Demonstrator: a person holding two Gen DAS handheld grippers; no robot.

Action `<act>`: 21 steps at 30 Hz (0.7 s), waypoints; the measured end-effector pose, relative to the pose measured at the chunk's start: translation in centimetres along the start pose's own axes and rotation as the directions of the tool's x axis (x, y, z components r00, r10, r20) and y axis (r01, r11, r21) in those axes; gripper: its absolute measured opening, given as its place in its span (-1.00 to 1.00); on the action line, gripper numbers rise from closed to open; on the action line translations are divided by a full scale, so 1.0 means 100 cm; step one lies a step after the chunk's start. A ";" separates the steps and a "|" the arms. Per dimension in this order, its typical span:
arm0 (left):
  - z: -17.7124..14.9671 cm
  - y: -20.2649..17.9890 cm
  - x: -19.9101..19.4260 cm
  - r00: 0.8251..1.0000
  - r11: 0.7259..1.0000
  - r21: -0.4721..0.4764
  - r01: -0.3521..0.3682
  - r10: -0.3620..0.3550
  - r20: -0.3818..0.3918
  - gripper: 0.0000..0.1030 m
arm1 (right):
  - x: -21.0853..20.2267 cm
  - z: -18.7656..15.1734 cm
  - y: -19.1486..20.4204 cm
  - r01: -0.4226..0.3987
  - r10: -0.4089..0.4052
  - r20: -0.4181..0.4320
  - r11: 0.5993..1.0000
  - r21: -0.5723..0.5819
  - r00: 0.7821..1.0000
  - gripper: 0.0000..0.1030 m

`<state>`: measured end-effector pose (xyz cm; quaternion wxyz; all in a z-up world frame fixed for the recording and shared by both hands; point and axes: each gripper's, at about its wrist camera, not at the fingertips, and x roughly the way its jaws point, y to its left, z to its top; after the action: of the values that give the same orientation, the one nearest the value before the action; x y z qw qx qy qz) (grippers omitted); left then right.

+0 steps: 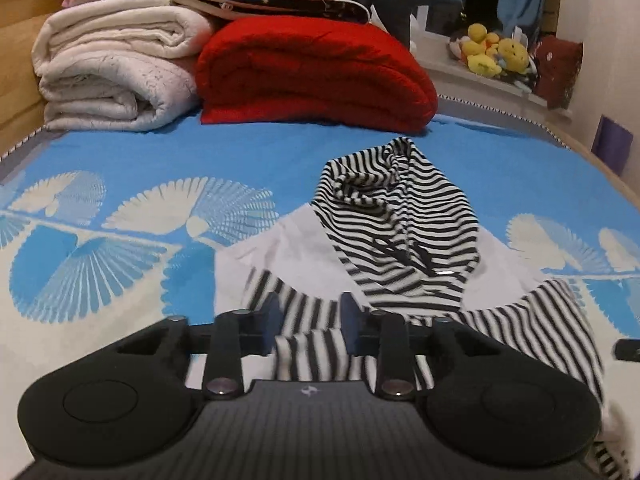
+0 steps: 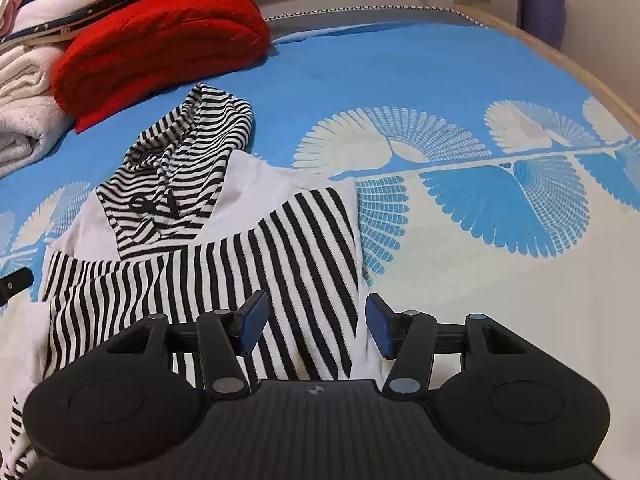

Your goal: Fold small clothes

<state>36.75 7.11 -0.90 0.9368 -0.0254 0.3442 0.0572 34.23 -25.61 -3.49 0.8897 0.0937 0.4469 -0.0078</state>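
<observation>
- Item: black-and-white striped hooded cotton top with white panels [image 1: 400, 240], lying on the blue bed cover with white fan print [image 1: 160, 152]. Its hood points away from both of my tools; its near, striped part lies directly under and ahead of them.
- Left tool [image 1: 307, 322]: blue pads apart, a striped fold of the top between them, slightly blurred. I cannot tell whether the cloth touches the pads; nothing is clamped.
- Right tool [image 2: 313, 326]: blue pads spread wide, straddling the right-hand edge of the top's striped panel, with nothing gripped.
- Far beyond the tools: folded red quilted blanket [image 1: 316, 72], stack of cream folded blankets [image 1: 116, 76] to its left, yellow plush toys [image 1: 496, 54] on a far sill.
- Step in hand, as I judge it: the early reach for the near edge, one tool at each side. The top looks unfolded.
- Next move calls for: closing both tools on the fabric edge, gathering every layer, then lifting evenly and carrying it forward toward the hood.
</observation>
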 end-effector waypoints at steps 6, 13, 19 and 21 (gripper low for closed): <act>0.049 0.009 0.064 0.999 0.999 -0.006 -0.053 0.053 -0.013 -0.65 | 0.002 0.005 -0.016 0.025 -0.025 0.002 1.000 -0.003 1.000 0.08; 0.120 -0.008 0.183 0.997 1.000 0.006 0.003 -0.003 -0.080 -0.65 | 0.006 0.001 -0.027 0.066 -0.066 -0.005 0.997 -0.039 0.998 0.08; 0.167 -0.011 0.274 0.987 0.989 -0.134 0.063 -0.082 -0.137 -0.37 | 0.010 -0.003 -0.031 0.075 -0.076 -0.018 0.996 -0.044 0.997 0.08; 0.176 -0.014 0.297 0.985 0.989 -0.142 0.042 -0.065 -0.157 0.04 | 0.011 -0.004 -0.032 0.078 -0.079 -0.024 0.996 -0.046 0.997 0.08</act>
<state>70.69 9.90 -6.74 0.9030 -0.1041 0.4134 0.0535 34.20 -28.64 -5.12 0.8848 0.0559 0.4616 -0.0316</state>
